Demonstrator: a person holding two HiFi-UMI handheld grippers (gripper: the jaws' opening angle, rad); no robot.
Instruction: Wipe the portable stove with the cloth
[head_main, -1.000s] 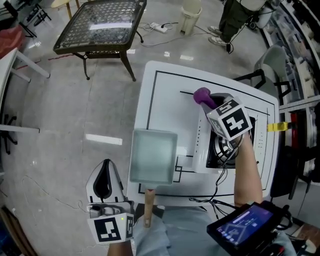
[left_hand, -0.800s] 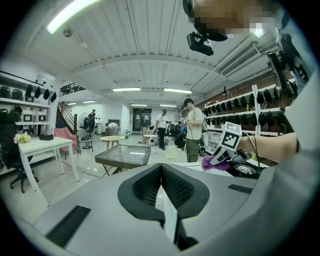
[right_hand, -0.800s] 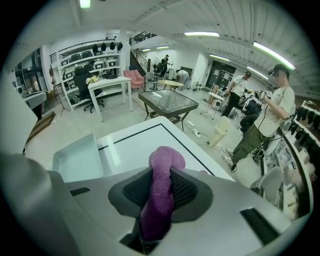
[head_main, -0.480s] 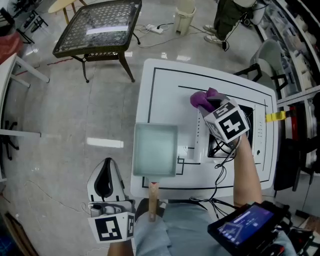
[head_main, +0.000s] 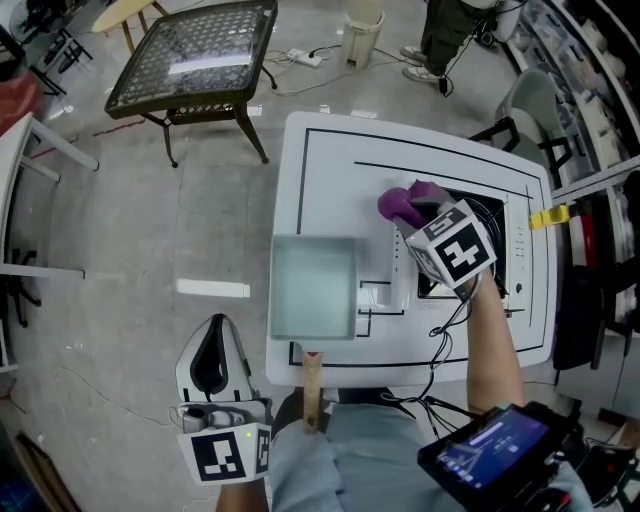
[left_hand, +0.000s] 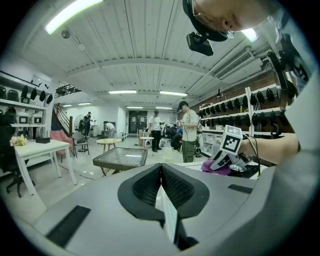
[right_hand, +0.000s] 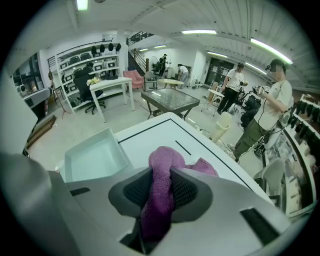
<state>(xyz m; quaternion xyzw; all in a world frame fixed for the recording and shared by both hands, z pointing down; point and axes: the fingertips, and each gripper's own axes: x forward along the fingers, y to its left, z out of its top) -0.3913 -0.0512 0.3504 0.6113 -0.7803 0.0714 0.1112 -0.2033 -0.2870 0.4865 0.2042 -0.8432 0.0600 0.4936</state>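
Observation:
The portable stove (head_main: 403, 287), white with a black burner (head_main: 492, 213), stands on the right half of the white table (head_main: 320, 165). My right gripper (head_main: 417, 218) points steeply down at the stove's far left part, shut on the purple cloth (head_main: 404, 204). In the right gripper view the cloth (right_hand: 161, 185) is pinched between both pads and bulges out ahead of them. My left gripper (head_main: 213, 372) hangs off the table's near left corner, over the floor. Its jaws (left_hand: 161, 172) are shut with nothing in them. The left gripper view also shows the cloth (left_hand: 212, 167) under the right gripper (left_hand: 226, 159).
A pale green square pan (head_main: 313, 287) with a wooden handle (head_main: 312, 388) lies on the table left of the stove. Cables (head_main: 440, 340) trail over the table's near edge. A glass-topped wicker table (head_main: 195, 50) stands on the floor beyond, and a chair (head_main: 540, 115) stands at the right.
My right gripper has dragged the purple cloth a little toward me, from the stove's far left corner onto its top. The left gripper has barely shifted.

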